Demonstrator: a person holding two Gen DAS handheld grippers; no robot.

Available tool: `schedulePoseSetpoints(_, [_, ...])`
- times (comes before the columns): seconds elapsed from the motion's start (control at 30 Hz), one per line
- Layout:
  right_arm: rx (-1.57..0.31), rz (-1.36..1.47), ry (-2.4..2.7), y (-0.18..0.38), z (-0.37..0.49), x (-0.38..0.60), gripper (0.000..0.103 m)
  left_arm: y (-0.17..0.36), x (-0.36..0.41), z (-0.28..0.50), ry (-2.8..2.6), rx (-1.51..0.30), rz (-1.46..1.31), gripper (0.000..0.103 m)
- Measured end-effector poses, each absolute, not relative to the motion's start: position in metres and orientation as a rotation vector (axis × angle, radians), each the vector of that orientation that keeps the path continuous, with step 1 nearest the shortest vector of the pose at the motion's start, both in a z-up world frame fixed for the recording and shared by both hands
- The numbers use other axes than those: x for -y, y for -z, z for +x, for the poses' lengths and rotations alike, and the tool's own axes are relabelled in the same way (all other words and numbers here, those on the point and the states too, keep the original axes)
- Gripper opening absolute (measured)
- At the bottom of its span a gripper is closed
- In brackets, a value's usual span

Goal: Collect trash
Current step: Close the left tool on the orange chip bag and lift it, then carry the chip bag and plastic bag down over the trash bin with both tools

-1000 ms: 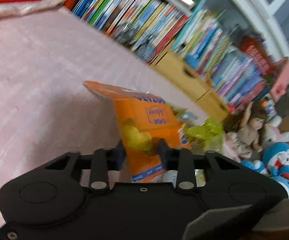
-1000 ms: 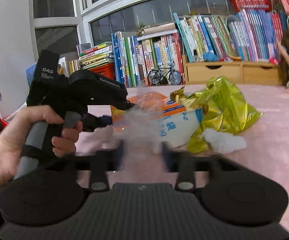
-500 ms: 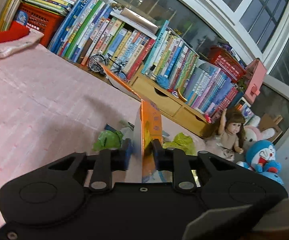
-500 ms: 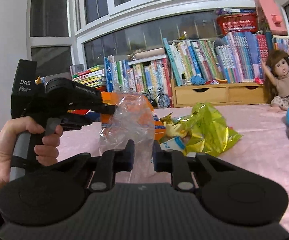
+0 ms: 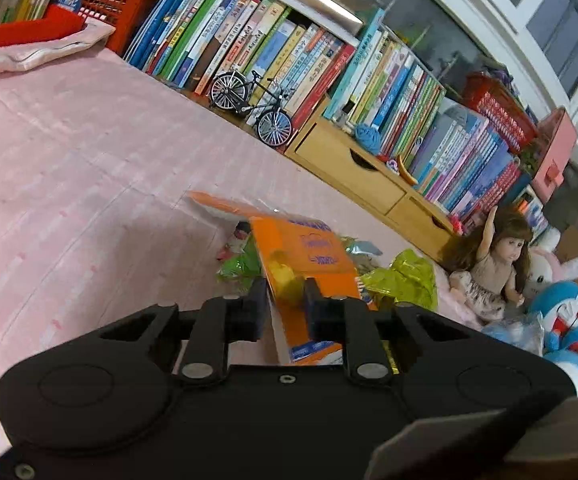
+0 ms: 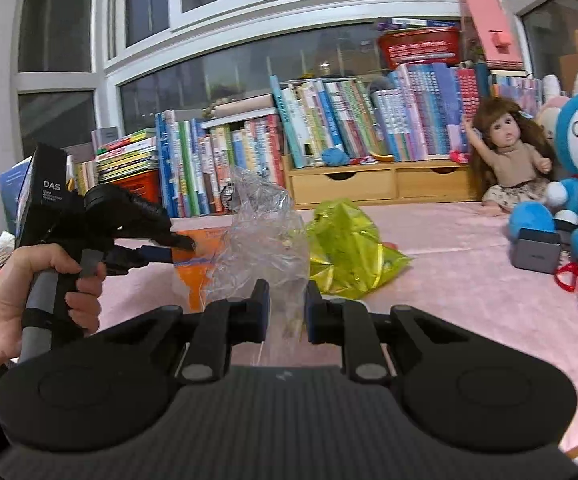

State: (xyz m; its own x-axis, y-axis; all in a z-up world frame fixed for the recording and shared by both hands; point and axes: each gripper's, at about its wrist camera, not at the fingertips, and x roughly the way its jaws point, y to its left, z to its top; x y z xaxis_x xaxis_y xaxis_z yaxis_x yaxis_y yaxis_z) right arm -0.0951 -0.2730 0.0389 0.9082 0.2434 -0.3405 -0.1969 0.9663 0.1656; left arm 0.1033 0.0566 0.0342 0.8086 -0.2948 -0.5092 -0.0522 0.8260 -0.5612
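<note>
Orange packet (image 5: 309, 256) pinched in left tongs (image 5: 285, 300), clear bag (image 6: 265, 240) in right tongs (image 6: 285, 300).

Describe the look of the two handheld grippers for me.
Both grippers are matte black with two blunt fingers. The right gripper has blue pads and a ribbed body. The left gripper has a grey handle and a black box marked DAS. No cables show.

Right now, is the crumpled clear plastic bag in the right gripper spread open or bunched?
Bunched. The crumpled clear plastic bag rises as a wrinkled wad from the right gripper, whose jaws pinch its lower end; no open mouth shows.
</note>
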Motion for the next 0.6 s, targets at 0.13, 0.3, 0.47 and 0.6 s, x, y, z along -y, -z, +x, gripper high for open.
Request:
schedulePoseSetpoints(0.13, [-0.342,0.141,-0.202,-0.044,-0.098,0.279,0.021,-0.052,-0.052,0.086,0.135,-0.541,-0.515,0.014])
schedulePoseSetpoints(0.3, [-0.324,0.155,-0.191,-0.05,-0.105,0.283,0.021,-0.084,-0.057,0.055,0.14,-0.437,-0.459,0.01])
schedulePoseSetpoints(0.47, [-0.32,0.144,-0.193,-0.053,-0.113,0.282,0.022,-0.107,-0.068,0.022,0.174,-0.377,-0.405,0.009])
schedulePoseSetpoints(0.6, [-0.328,0.156,-0.198,-0.053,-0.116,0.282,0.022,-0.11,-0.075,0.0,0.207,-0.404,-0.38,0.01])
